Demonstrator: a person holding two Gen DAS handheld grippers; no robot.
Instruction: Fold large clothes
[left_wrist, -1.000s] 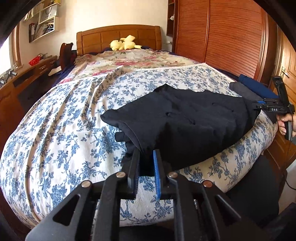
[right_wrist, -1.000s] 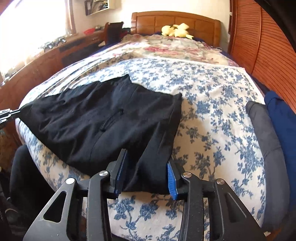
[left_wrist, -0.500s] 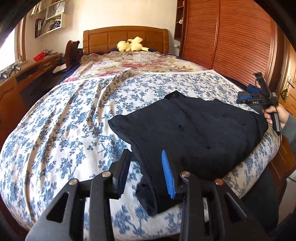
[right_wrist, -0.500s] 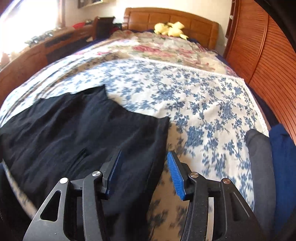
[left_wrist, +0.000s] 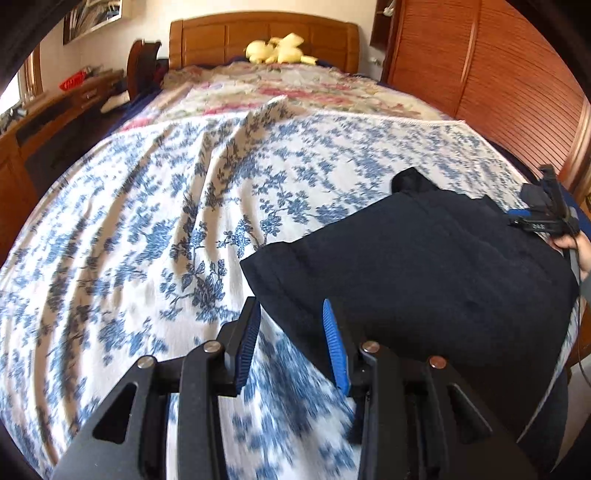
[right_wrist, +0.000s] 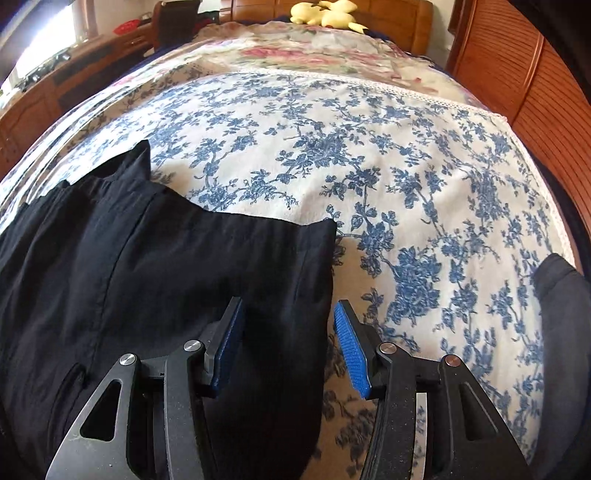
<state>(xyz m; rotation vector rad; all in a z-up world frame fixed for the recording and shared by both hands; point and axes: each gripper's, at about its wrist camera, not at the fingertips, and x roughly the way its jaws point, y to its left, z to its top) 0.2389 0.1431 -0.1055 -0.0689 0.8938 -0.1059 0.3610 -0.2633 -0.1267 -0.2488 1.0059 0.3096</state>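
Left gripper (left_wrist: 290, 339) let go garment (left_wrist: 424, 273), jaws now open; right gripper (right_wrist: 288, 339) open over its edge; fold laid on bed (left_wrist: 147, 221), next fold due

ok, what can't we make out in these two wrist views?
- Left wrist view: near edge of the folded black garment, behind the left hand-held gripper.
- Left wrist view: near blue-floral bedspread, motion-blurred.
- Right wrist view: dark folded clothes, cut by the right edge.

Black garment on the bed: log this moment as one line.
black garment folded, flat on floral bedspread | left gripper open at its left edge | right gripper open at its right edge | nothing gripped
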